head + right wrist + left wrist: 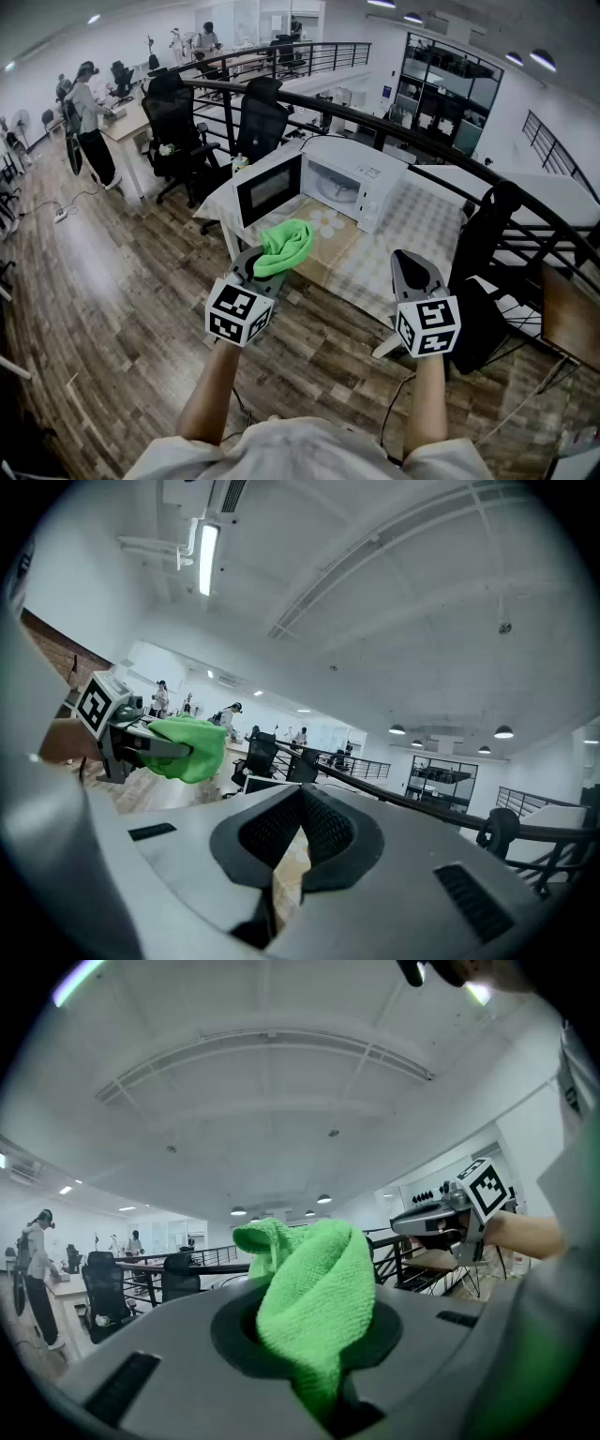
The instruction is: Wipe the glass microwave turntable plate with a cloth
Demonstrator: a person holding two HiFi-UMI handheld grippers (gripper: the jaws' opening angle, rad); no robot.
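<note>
My left gripper is shut on a bunched green cloth, held in the air in front of the table. In the left gripper view the cloth bulges up out of the closed jaws and hides the fingertips. A white microwave stands on the table with its door swung open to the left. A pale round plate shows faintly in its cavity. My right gripper hovers level with the left one, off to the right, jaws together and holding nothing. In the right gripper view the pads meet.
The table has a checked cover with a flower-print mat before the microwave. A black railing curves behind it. Black office chairs stand at the back left and another at the right. A person stands far left on the wooden floor.
</note>
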